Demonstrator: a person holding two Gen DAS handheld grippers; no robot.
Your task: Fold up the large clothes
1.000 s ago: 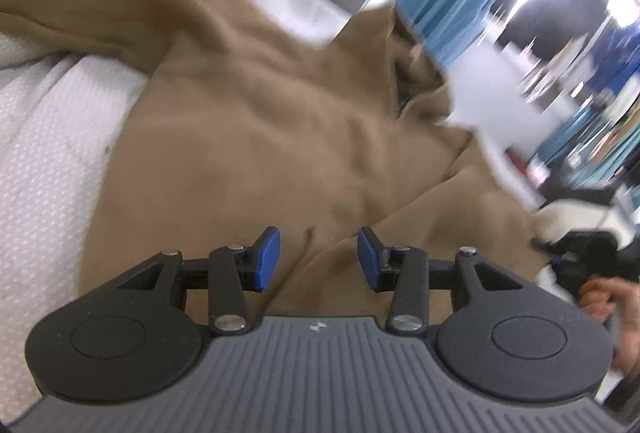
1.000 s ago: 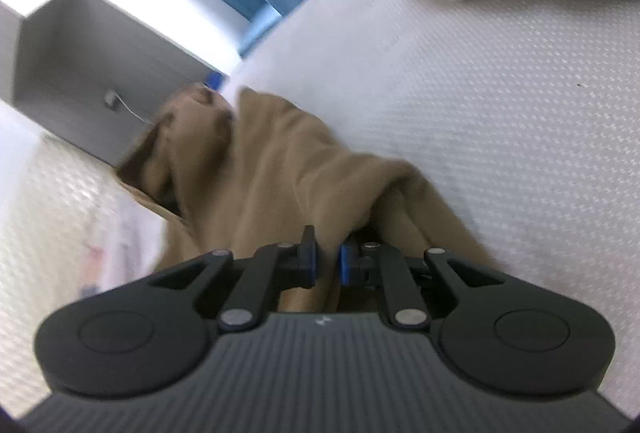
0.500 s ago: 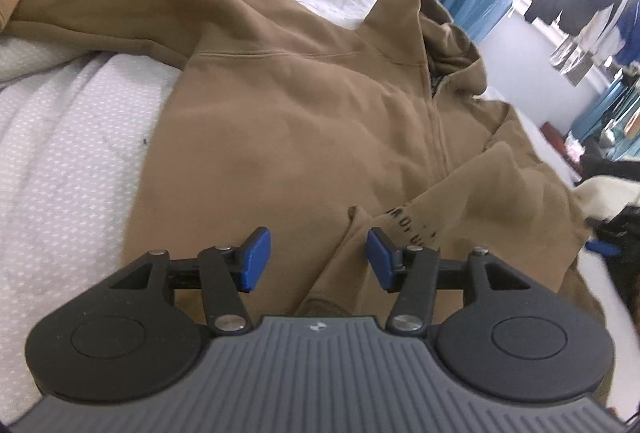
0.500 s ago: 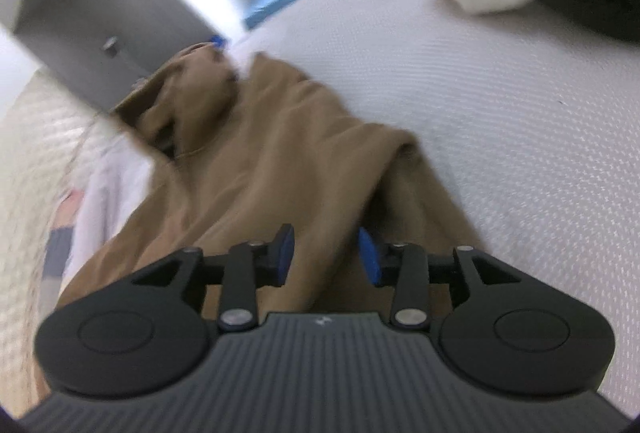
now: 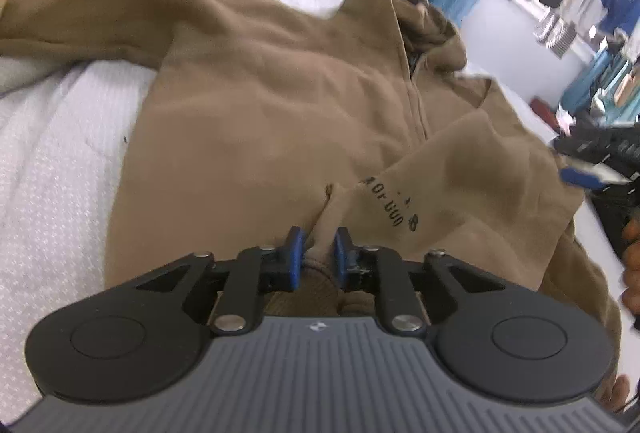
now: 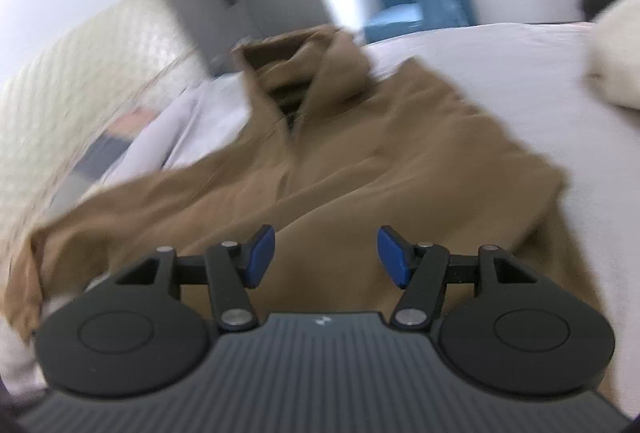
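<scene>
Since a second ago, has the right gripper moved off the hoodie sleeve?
Yes. The right gripper, jaws opening with nothing between them, has let go and swung toward the hoodie body, away from the white garment.
</scene>
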